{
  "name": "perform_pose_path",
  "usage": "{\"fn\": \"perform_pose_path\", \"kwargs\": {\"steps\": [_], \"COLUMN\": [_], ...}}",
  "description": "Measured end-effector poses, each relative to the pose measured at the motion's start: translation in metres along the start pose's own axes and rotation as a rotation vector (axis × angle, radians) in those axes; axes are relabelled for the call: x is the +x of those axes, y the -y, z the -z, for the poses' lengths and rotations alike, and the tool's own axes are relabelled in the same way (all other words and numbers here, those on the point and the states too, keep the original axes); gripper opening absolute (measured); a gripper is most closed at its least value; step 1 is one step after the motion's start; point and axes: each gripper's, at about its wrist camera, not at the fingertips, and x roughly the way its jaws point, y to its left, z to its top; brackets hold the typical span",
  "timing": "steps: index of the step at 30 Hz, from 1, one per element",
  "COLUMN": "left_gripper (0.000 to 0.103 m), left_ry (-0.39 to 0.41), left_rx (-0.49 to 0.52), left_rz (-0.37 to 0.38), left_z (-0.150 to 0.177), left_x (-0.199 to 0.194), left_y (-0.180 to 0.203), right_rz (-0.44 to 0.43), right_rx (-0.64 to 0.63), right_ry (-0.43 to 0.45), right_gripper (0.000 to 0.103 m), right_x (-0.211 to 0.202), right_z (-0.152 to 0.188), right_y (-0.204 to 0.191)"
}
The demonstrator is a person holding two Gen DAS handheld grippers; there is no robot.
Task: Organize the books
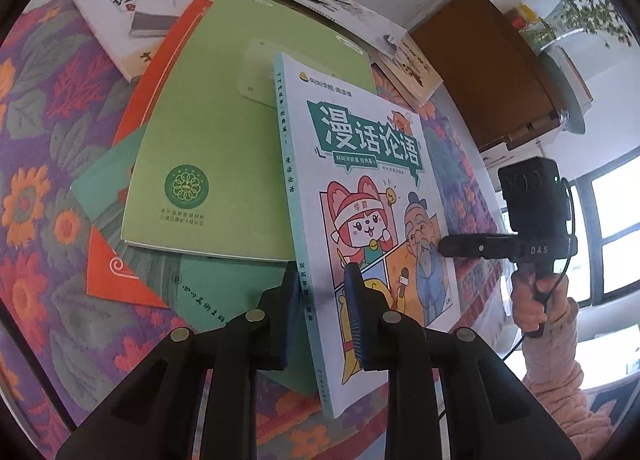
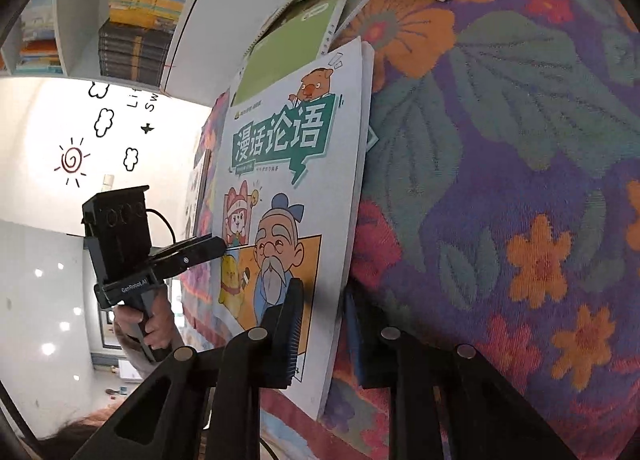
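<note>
The comic book (image 1: 360, 180) with the white cover stands on its edge above the flowered cloth (image 1: 36, 164), lifted and tilted. The left gripper (image 1: 324, 316) is closed on its lower part near the spine, one pad on each side. The right gripper (image 2: 320, 324) is also clamped on the same book, at the opposite long edge (its far finger is mostly hidden behind the pages). Behind the book lie other books in a loose pile, with a light green book (image 1: 224, 132) on top of an orange one (image 1: 132, 132)
</note>
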Motion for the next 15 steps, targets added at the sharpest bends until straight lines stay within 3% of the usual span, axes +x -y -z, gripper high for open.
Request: {"fn": "perform_pose_path", "kwargs": {"steps": [6,10,13,15], "left_gripper": [0.023,0.023,0.025,0.024], "left_ry": [0.011,0.034,0.044,0.044], "left_rx": [0.011,0.018,0.095,0.139], "left_rz": [-0.043,-0.083,-0.172,-0.190], "left_z": [-0.002,0.001,0.005,0.009], "left_x": [0.002,0.001,0.003,0.002], "left_y": [0.005,0.010,0.028,0.035], "right_rz": [0.025,0.120,0.204,0.250], "right_rx": [-0.018,-0.065,-0.134,-0.169], "right_ry": [0.032,0.060,0.061,0.058], "right_gripper": [0.018,0.021,0.025,0.025], "right_x": [0.000,0.000,0.003,0.002], "right_z": [0.004,0.009,0.014,0.019], "right_y": [-0.004,-0.020,-0.037,-0.045]}}
